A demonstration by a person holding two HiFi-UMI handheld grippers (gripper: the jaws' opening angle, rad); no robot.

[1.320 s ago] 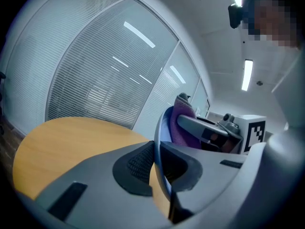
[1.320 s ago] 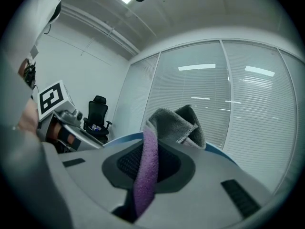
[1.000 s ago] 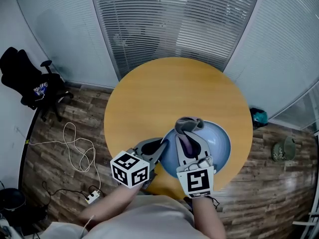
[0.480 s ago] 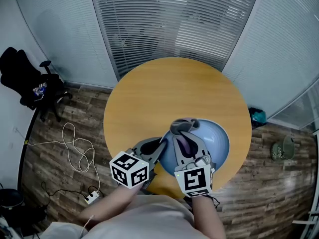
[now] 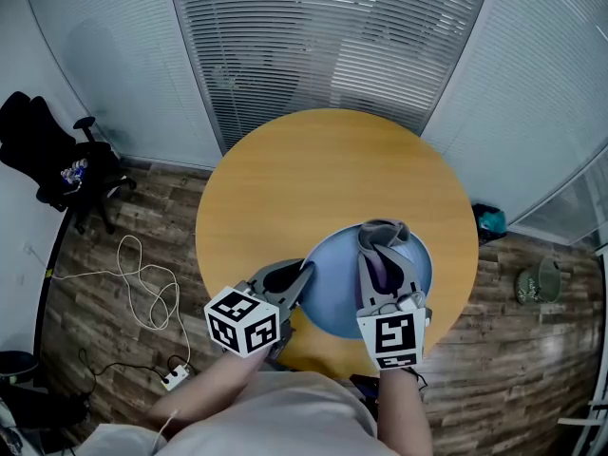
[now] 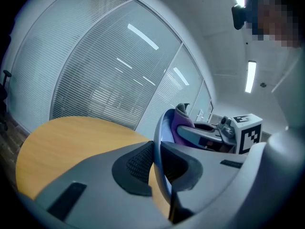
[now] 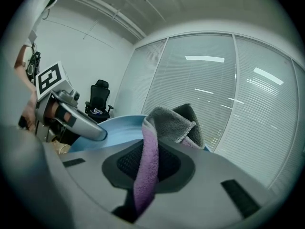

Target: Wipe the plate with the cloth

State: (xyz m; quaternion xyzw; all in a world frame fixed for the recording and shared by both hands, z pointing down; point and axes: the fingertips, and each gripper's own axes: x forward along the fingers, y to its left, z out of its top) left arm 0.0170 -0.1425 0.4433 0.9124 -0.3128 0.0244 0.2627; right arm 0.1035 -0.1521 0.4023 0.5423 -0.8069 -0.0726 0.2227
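A light blue plate [image 5: 328, 297] is held over the near edge of the round wooden table [image 5: 313, 169]. My left gripper [image 5: 302, 275] is shut on the plate's left rim [image 6: 159, 142]. Its jaws have just eased open a little, with the rim still pinched between the pads. My right gripper [image 5: 385, 245] is shut on a grey and purple cloth [image 5: 382, 231], pressed against the right part of the plate's face. In the right gripper view the cloth [image 7: 164, 123] folds over the jaws and hangs down between them, with the plate [image 7: 114, 128] behind it.
A black office chair [image 5: 47, 145] stands at the far left. A white cable and a power strip [image 5: 176, 376] lie on the wooden floor. Glass walls with blinds curve behind the table. A green bag [image 5: 492, 222] sits at the right.
My right gripper has carried the cloth from the plate's left-middle across to its right side. The left gripper and the plate have stayed where they were.
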